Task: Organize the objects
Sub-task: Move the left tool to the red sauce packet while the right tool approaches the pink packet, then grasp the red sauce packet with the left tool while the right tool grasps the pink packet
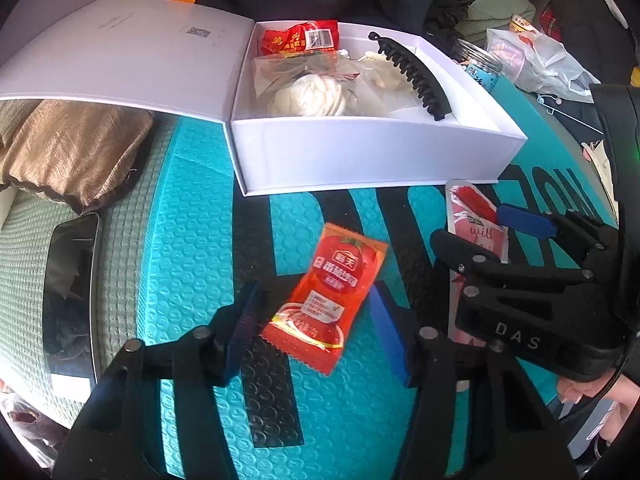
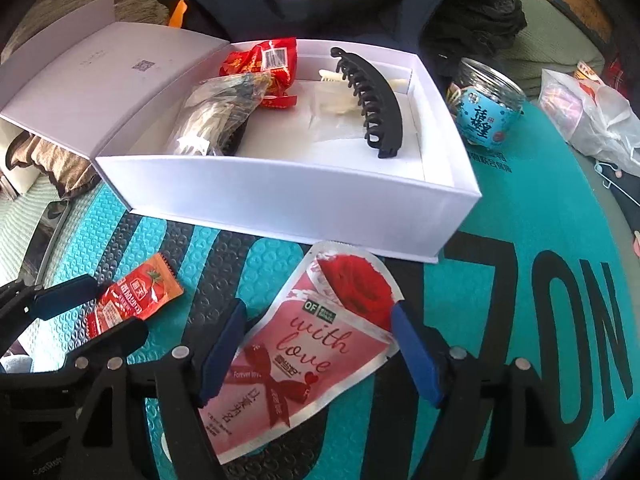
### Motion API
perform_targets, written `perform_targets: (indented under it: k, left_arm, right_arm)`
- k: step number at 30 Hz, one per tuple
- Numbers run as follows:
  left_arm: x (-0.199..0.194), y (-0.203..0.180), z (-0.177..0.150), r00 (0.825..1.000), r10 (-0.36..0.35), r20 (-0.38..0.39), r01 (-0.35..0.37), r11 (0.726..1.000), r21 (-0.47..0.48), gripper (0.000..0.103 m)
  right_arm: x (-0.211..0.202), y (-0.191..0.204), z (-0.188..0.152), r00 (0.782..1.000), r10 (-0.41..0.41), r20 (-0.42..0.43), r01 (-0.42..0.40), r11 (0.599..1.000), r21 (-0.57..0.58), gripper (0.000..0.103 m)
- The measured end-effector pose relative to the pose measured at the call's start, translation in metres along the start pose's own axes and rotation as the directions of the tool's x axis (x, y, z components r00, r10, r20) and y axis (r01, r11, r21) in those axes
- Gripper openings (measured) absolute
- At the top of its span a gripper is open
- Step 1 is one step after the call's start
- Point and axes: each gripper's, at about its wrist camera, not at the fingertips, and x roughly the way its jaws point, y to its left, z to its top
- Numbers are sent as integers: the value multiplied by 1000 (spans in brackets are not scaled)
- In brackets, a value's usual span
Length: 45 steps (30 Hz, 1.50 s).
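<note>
In the lower middle of the left wrist view, the red ketchup packet [image 1: 328, 300] lies flat on the teal mat [image 1: 192, 240] between the fingers of the left gripper [image 1: 320, 328], which stand apart and do not press it. In the right wrist view the pink pouch [image 2: 304, 352] lies between the wide-apart fingers of the right gripper [image 2: 320, 352], unpressed. The white box [image 1: 360, 156] sits open above both.

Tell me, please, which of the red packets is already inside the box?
The crinkled red packet in the box's far left corner. The ketchup sachet and the "with love" pouch lie on the mat.
</note>
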Motion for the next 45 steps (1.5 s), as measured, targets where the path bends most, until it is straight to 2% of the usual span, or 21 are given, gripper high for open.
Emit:
perform_targets:
  k: [2, 5, 7, 10, 17, 24, 31, 35, 39, 45]
  left_arm:
    - [0, -9, -2, 1000, 12, 0, -12, 999, 50, 37]
    - [0, -18, -3, 999, 35, 6, -35, 996, 79, 31]
    - [0, -21, -2, 1000, 22, -1, -22, 997, 70, 30]
    - [-1, -30, -2, 1000, 0, -9, 1, 997, 79, 29]
    - [-7, -54, -10, 1000, -11, -29, 13, 997, 75, 29]
    - [-15, -78, -24, 998, -41, -49, 43, 998, 45, 29]
    - [-23, -90, -37, 998, -41, -54, 41, 999, 0, 29]
    - [-22, -95, -40, 999, -11, -44, 11, 1000, 14, 29]
    - [-22, -99, -41, 999, 15, -39, -14, 999, 36, 30]
    - [-21, -97, -41, 999, 12, -36, -11, 999, 35, 31]
  right_arm:
    - [-3, -1, -4, 1000, 14, 11, -14, 999, -33, 74]
    - [-8, -6, -10, 999, 28, 15, -27, 997, -68, 65]
    - [-11, -11, -13, 999, 46, 5, -46, 997, -63, 60]
    - [-17, -18, -17, 998, 68, -4, -68, 994, -87, 48]
    - [-31, -38, -33, 995, 103, -5, -103, 988, -113, 43]
    - [-43, -54, -52, 993, 118, -8, -118, 984, -131, 43]
    - [-55, -68, -66, 992, 123, 11, -121, 984, -128, 43]
    - [-58, -69, -73, 996, 92, 16, -89, 990, -112, 57]
    - [-57, -70, -79, 997, 70, 16, -69, 995, -76, 62]
    - [-59, -66, -89, 998, 41, 37, -38, 997, -63, 70]
